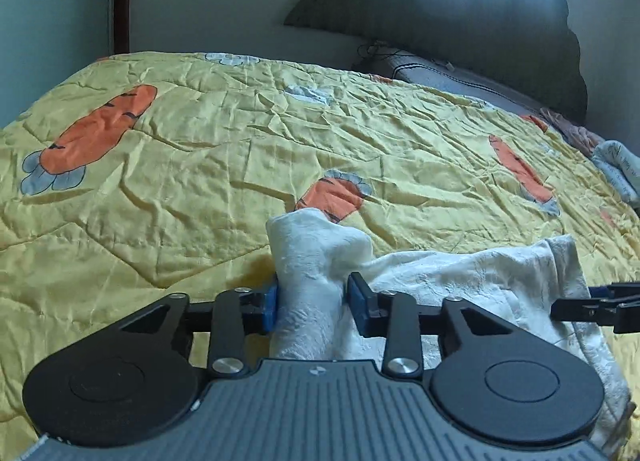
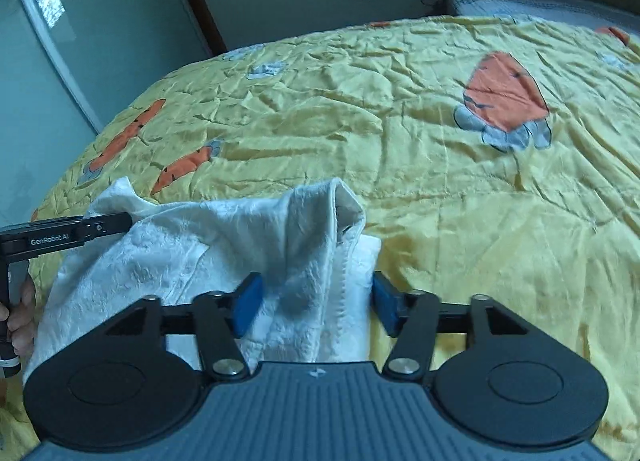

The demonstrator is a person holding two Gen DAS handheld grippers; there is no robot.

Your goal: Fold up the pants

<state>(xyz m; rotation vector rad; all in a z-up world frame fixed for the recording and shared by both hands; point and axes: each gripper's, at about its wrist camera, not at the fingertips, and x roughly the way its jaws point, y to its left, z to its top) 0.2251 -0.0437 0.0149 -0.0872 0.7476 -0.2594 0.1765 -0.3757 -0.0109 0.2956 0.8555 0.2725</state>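
Left wrist view: the left gripper (image 1: 312,299) sits at lower centre, its blue pads (image 1: 271,309) pinching a bunched fold of the white pants (image 1: 460,277). The fabric stands up in a peak between the jaws and spreads toward the right of the frame, lying on a yellow quilt (image 1: 192,189) printed with orange carrots. The tip of the right gripper (image 1: 592,307) enters at the right edge, against the far end of the pants. A dark headboard (image 1: 460,17) fills the upper right.

Right wrist view: the right gripper (image 2: 316,303) occupies lower centre. Its pads (image 2: 248,305) stand spread with a hemmed fold of the pants (image 2: 168,257) between them — the left pad touches cloth, while the right pad stands just beside it; whether it presses cannot be told. The pants run toward the left edge, where the left gripper (image 2: 108,223) meets them, its jaws edge-on and unreadable from here. A person's hand (image 2: 20,313) grips its handle at lower left.
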